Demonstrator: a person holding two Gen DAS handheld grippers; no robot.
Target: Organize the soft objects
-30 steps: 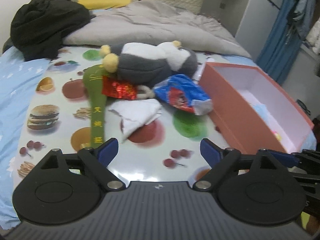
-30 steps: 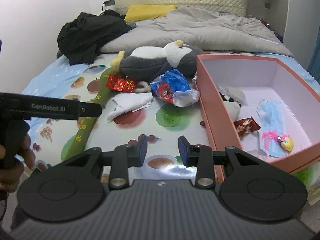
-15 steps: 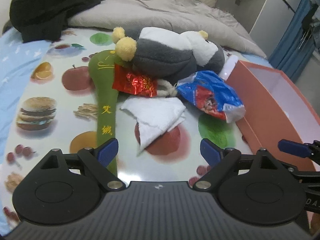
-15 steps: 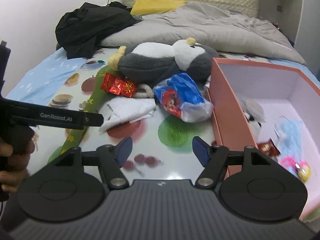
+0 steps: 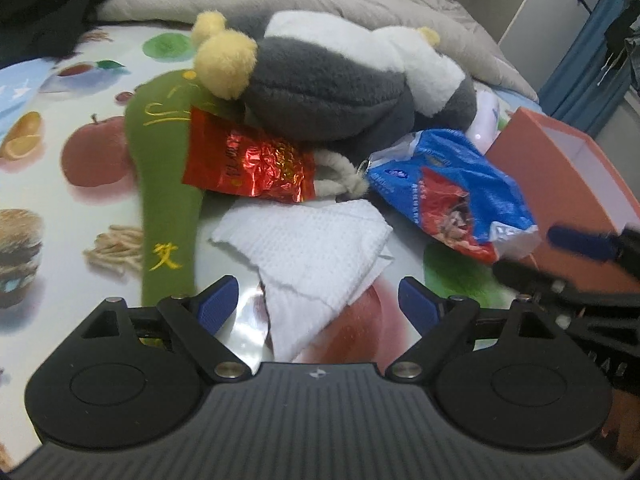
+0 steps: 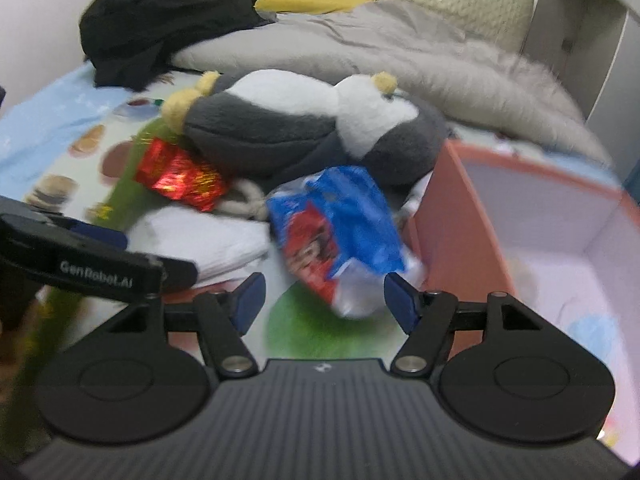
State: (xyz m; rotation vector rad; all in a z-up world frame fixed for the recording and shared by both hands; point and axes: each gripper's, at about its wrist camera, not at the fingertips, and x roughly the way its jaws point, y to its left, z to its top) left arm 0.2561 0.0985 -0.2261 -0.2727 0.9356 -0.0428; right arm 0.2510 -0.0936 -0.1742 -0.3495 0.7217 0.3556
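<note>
A bed covered by a food-print sheet carries a heap of soft things. A white cloth lies at its near edge, just ahead of the left gripper, whose fingers stand wide, holding nothing. A blue snack bag lies against the orange box; the right gripper has its fingers apart around the bag's near end, pads clear. Behind lie a red foil packet, a green plush and a grey-and-white plush toy.
</note>
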